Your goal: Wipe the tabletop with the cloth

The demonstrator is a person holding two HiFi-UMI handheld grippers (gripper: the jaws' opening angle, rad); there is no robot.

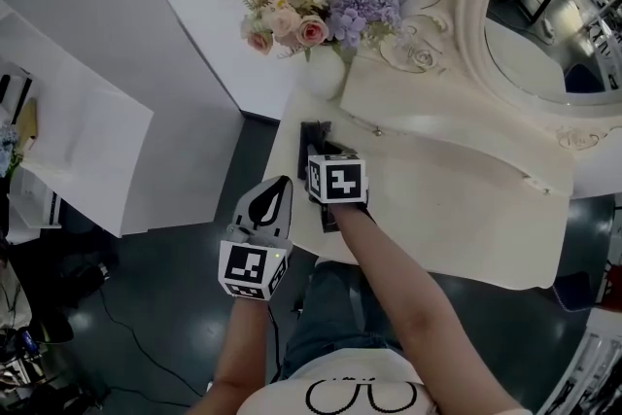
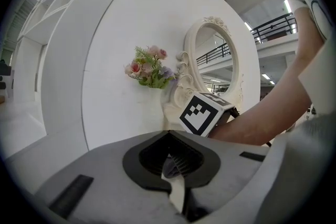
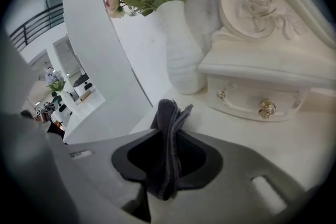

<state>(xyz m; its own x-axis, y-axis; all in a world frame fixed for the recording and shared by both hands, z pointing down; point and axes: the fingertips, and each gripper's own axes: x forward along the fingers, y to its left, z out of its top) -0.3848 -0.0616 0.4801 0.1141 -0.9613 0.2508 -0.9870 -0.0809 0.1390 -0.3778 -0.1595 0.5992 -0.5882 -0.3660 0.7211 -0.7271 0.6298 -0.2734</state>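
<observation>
Cream counter (image 1: pixel 466 209) below an oval mirror (image 1: pixel 554 24). We note the right hand-held gripper (image 3: pixel 167 162) pinching the folded dark cloth (image 3: pixel 168 123) over the counter's left end, near the white vase (image 3: pixel 181 55). The left hand-held gripper (image 2: pixel 176 178) is pressed together, empty, beside the counter's edge.

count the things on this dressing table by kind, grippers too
cloth: 1
flower vase: 1
mirror: 1
drawer box: 1
grippers: 2, the left gripper and the right gripper
total: 6
</observation>
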